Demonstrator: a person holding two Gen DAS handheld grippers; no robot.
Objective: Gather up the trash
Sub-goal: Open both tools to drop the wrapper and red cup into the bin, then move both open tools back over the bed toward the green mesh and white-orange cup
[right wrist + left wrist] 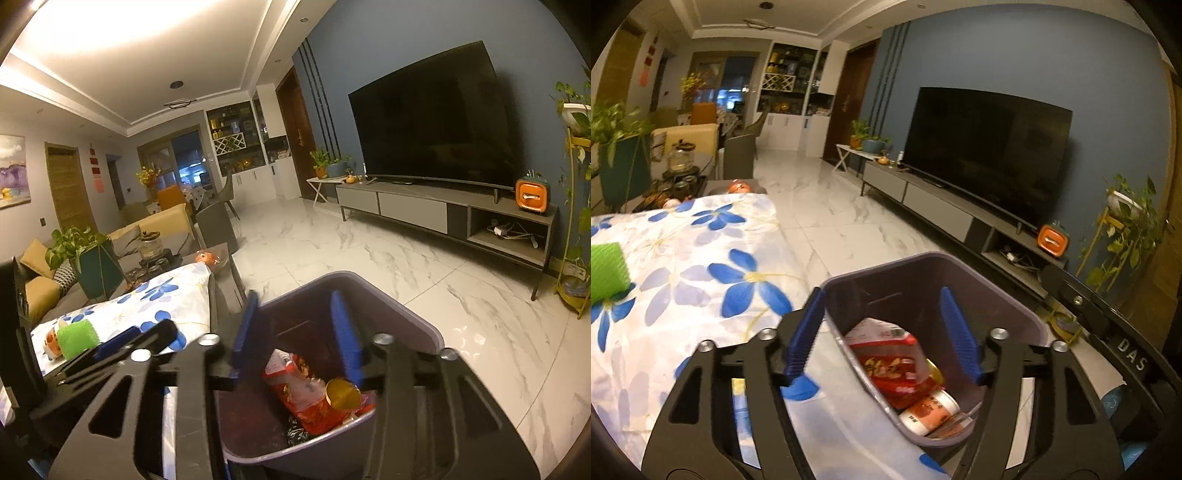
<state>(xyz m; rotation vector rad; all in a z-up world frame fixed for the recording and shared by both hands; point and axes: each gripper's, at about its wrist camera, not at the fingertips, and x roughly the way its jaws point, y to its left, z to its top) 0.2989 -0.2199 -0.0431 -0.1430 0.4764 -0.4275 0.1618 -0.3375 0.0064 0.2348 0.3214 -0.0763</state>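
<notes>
White marble floor tiles (849, 206) under a blue wall with a large black television (990, 151) on a long grey cabinet (934, 203). From the left wrist view, seen to the left: table under a white cloth with blue flowers (701, 258), with a green ribbed foam block (607, 269) at the frame edge, cut off. Beside the table edge, standing on the floor: grey plastic trash bin (1015, 306), opening tilted toward the camera. Inside: red snack wrapper (897, 365), long axis running down toward the lower right, and a red-and-white paper cup (931, 410) lying on its side, mouth hard to make out. Left gripper (886, 332) with blue fingers spread wide, holding nothing, one finger outside the bin's left wall, the other over the opening.

From the right wrist view, same floor (406, 277), television (432, 118) and cabinet (443, 214); sofa with yellow cushions (40, 291) far left. Same bin (406, 317) directly below; wrapper (303, 398) crumpled, a round gold lid (343, 395) facing up on top of it. Right gripper (295, 336) spread apart and empty above the bin. Bin bottom hidden by dark gripper frame. Left gripper (122, 343) partly seen over the cloth (166, 299), beside the green block (77, 338).
</notes>
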